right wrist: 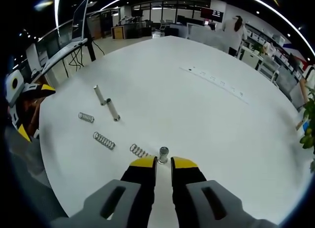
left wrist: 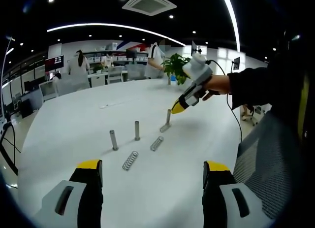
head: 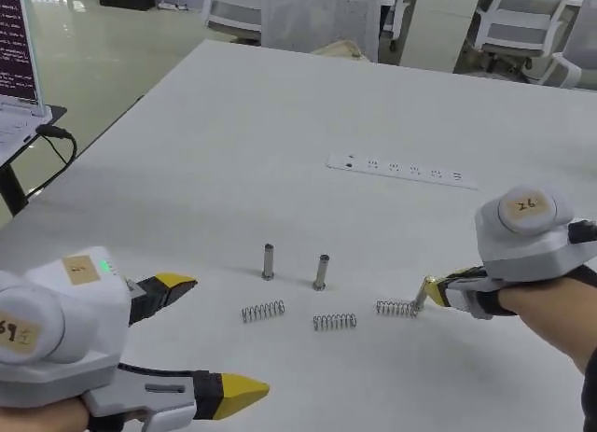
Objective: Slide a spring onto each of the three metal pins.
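While left gripper (left wrist: 152, 165) gapes, closed right gripper (right wrist: 164, 162) seemingly touches a pin (right wrist: 163, 151).

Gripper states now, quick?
Left gripper: open, empty.
Right gripper: jaws almost together at the short upright metal pin; grip cannot be told.

Head view's bottom-left corner cuts off the body of your left gripper (head: 229, 335). Third pin (head: 419, 303) — mostly hidden behind the tips of your right gripper (head: 429, 290); the right gripper view looks down on its top, so can't tell whether the jaws touch it. Laptop (head: 14, 49) cropped at left edge. Power strip (head: 401, 170) markings — too small to read.
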A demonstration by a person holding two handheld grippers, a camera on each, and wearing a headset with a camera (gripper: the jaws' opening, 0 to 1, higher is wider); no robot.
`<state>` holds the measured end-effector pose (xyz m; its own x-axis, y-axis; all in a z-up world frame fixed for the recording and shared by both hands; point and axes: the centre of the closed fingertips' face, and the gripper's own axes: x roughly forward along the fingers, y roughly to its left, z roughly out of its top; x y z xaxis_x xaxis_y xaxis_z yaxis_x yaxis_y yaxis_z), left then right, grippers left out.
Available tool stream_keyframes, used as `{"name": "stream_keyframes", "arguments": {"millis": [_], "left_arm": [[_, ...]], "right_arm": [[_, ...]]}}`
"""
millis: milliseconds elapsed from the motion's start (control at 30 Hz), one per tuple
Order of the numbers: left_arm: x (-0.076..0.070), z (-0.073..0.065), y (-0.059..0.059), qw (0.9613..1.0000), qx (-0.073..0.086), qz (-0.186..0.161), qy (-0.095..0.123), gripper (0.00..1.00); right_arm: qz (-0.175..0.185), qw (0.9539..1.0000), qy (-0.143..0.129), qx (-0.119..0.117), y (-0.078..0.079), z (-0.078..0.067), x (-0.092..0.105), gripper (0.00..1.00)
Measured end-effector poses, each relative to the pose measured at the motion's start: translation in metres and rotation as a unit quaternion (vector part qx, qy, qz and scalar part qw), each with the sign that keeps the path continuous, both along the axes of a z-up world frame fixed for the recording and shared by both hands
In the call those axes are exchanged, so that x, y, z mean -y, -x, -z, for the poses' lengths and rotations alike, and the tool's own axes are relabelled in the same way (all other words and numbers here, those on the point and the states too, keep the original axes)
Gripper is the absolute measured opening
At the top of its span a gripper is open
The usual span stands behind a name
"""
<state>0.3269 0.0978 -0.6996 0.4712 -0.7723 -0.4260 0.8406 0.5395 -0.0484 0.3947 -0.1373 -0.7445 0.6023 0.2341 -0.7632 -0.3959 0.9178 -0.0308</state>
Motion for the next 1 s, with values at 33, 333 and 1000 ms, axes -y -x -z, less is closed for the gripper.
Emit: {"name": "stream_keyframes", "arguments": {"millis": [33, 333, 1000], "left_arm": [[0.0, 0.0, 0.0, 1.0, 0.0, 0.0, 0.0, 0.81], [0.001, 0.001, 0.001, 1.0, -0.001, 0.001, 0.0, 0.81], [0.002, 0.002, 0.002, 1.0, -0.004, 0.001, 0.0, 0.81]], "right_arm": [[0.001, 1.0, 0.0, 0.0, 0.001, 0.0, 0.001, 0.1], [0.0, 1.0, 0.0, 0.009, 0.006, -0.004, 0.004, 0.12], [-0.067, 0.9977, 0.004, 0.001, 0.028, -0.005, -0.024, 0.14]]}}
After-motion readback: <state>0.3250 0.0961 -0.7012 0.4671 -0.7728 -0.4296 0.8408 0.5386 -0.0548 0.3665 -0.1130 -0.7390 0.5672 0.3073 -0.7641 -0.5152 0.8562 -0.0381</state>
